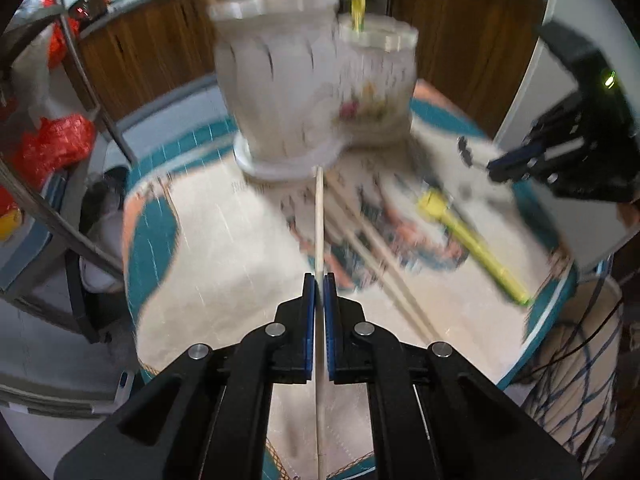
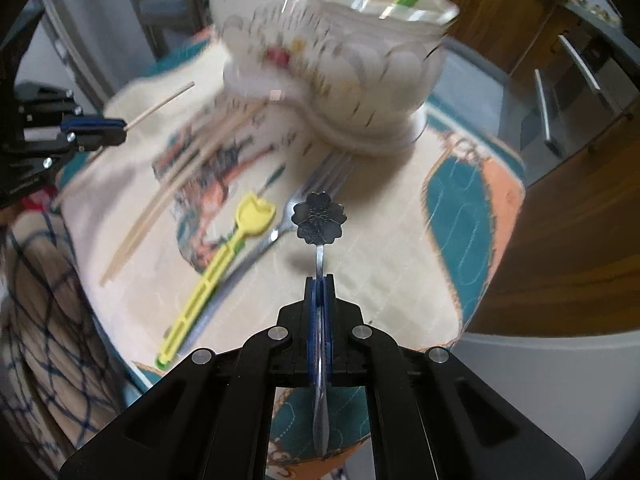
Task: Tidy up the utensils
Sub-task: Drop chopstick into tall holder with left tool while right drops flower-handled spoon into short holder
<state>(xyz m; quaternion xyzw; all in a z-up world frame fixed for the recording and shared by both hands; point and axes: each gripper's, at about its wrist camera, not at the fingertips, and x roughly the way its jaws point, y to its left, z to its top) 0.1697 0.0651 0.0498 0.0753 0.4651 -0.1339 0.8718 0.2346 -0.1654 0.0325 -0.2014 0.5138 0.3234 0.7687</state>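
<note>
My left gripper (image 1: 319,277) is shut on a single wooden chopstick (image 1: 319,216) that points toward a white utensil holder (image 1: 280,92) at the back of the round table. My right gripper (image 2: 319,278) is shut on a metal utensil with a flower-shaped end (image 2: 319,219), held above the cloth. In the left wrist view the right gripper (image 1: 494,166) shows at the right; in the right wrist view the left gripper (image 2: 122,126) shows at the left with its chopstick (image 2: 160,106). A yellow plastic utensil (image 2: 216,272), a metal fork (image 2: 296,212) and loose chopsticks (image 2: 160,208) lie on the cloth.
A second white holder (image 1: 376,80) with a yellow utensil (image 1: 357,10) in it stands beside the first. The patterned tablecloth (image 1: 224,264) covers the round table. Wooden cabinets (image 1: 160,40) stand behind, red bags (image 1: 52,144) at the left, and a person's checked sleeve (image 2: 36,280) at the table edge.
</note>
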